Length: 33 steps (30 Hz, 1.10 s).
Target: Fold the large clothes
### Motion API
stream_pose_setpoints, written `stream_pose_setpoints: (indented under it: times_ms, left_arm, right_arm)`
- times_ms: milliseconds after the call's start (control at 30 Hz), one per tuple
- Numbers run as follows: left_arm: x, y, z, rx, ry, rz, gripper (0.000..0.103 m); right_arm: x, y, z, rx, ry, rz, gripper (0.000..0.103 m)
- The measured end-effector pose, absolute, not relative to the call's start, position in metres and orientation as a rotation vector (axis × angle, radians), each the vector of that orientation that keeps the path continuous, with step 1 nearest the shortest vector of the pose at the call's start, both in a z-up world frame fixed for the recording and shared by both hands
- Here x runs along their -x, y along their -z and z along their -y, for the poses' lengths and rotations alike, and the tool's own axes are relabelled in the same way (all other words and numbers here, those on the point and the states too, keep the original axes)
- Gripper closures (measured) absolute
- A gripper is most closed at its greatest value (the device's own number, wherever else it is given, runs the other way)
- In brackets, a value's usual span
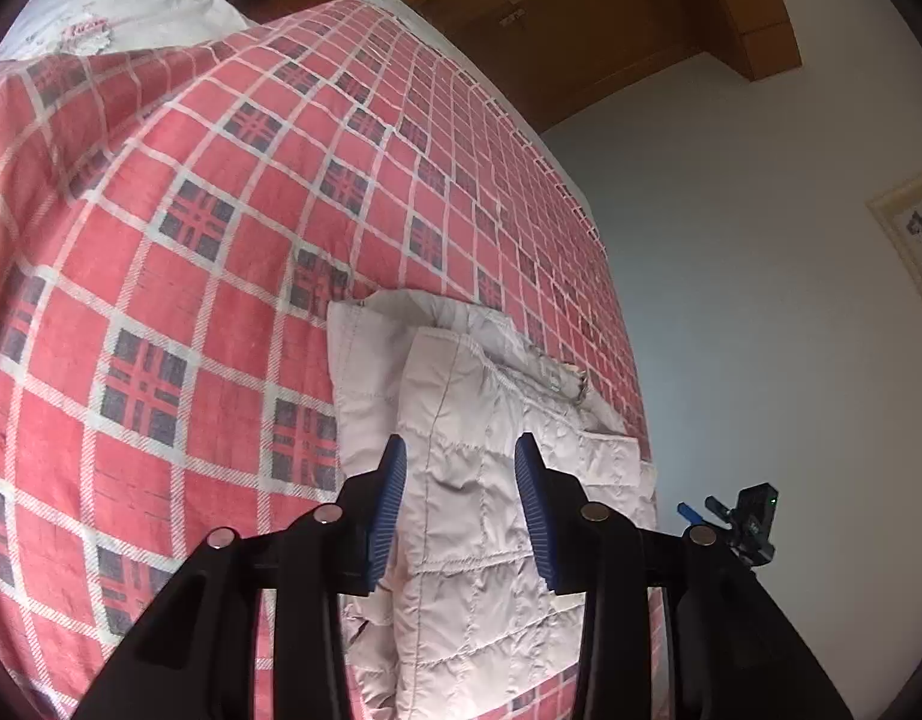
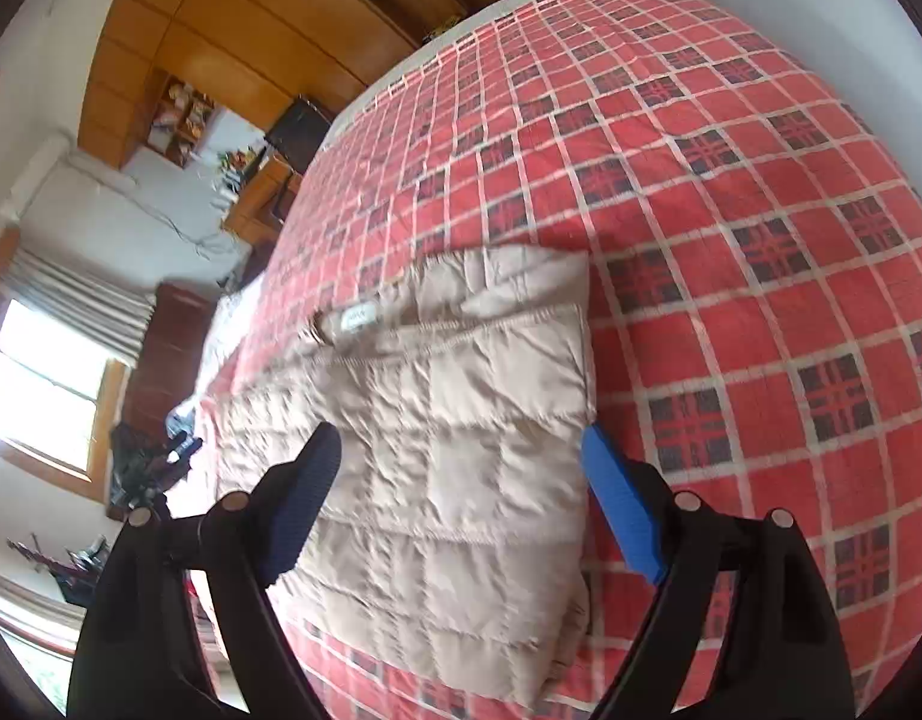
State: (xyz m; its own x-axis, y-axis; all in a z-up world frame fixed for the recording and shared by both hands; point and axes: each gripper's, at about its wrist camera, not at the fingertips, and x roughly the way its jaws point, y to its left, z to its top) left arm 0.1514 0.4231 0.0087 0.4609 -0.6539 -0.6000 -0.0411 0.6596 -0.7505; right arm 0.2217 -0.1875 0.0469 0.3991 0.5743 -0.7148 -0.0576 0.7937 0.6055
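There lay the pale beige quilted puffer jacket (image 1: pixel 478 480), folded into a puffy rectangular bundle, its stitched squares crinkled and softly shiny, sitting on the red, white and navy plaid woven bedspread (image 1: pixel 191 240). From the right wrist view the same jacket (image 2: pixel 449 438) showed a small white neck label and a gathered seam across its upper part, one edge lying straight against the plaid.

The left gripper (image 1: pixel 461 468) hovered above the jacket with its ribbed blue pads (image 1: pixel 392 504) parted and nothing between them; whether the tips touched the fabric could not be told. The right gripper (image 2: pixel 461 456) was spread wider, its blue-padded fingers (image 2: pixel 622 516) straddling nearly the full width of the bundle, grasping nothing.

The bedspread (image 2: pixel 730 210) covered a broad bed, smooth apart from a few soft ridges. Beyond it stood a warm brown wooden wardrobe (image 2: pixel 233 18) with open shelves, a bright window with pleated grey curtains (image 2: pixel 47 360), and a plain white wall (image 1: pixel 730 240) carrying a framed picture (image 1: pixel 916 240)
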Motion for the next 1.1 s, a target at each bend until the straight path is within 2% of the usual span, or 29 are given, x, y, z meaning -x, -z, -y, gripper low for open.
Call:
stream_pose_setpoints:
  times_ms: [100, 333, 433, 467, 500, 533, 600, 633, 700, 767, 933, 1100]
  left_arm:
    - [-0.142, -0.003, -0.405, 0.66, 0.409, -1.068, 0.058]
    - [-0.133, 0.015, -0.36, 0.438, 0.367, -1.118, 0.046]
    - [-0.138, 0.019, -0.35, 0.42, 0.333, -1.126, 0.048]
    - [-0.138, 0.019, -0.348, 0.413, 0.312, -1.124, 0.053]
    - [-0.137, 0.018, -0.346, 0.406, 0.3, -1.116, 0.064]
    - [-0.136, 0.015, -0.344, 0.39, 0.283, -1.104, 0.069]
    - [-0.129, 0.008, -0.34, 0.354, 0.247, -1.068, 0.084]
    - [-0.125, 0.004, -0.338, 0.336, 0.239, -1.047, 0.087]
    - [-0.116, -0.003, -0.336, 0.328, 0.231, -1.01, 0.094]
    - [-0.102, -0.012, -0.335, 0.337, 0.251, -0.969, 0.097]
    - [-0.077, -0.048, -0.326, 0.306, 0.272, -0.84, 0.098]
    - [-0.084, -0.084, -0.317, 0.276, 0.264, -0.73, 0.098]
  right_arm:
    - [-0.215, -0.033, 0.178, -0.494, -0.425, -1.126, 0.015]
    - [-0.217, 0.006, 0.159, -0.452, -0.38, -1.212, 0.016]
    - [-0.218, 0.009, 0.153, -0.436, -0.373, -1.2, 0.038]
    - [-0.217, 0.007, 0.151, -0.421, -0.361, -1.195, 0.043]
    - [-0.215, 0.003, 0.149, -0.393, -0.339, -1.174, 0.047]
    - [-0.212, -0.001, 0.147, -0.357, -0.324, -1.153, 0.055]
    - [-0.205, -0.01, 0.144, -0.314, -0.315, -1.119, 0.073]
    - [-0.2, -0.015, 0.143, -0.307, -0.328, -1.102, 0.089]
    - [-0.192, -0.024, 0.142, -0.289, -0.337, -1.078, 0.091]
    - [-0.18, -0.037, 0.14, -0.259, -0.353, -1.035, 0.094]
    - [-0.168, -0.067, 0.138, -0.263, -0.392, -0.964, 0.095]
    - [-0.177, -0.105, 0.142, -0.278, -0.401, -0.879, 0.095]
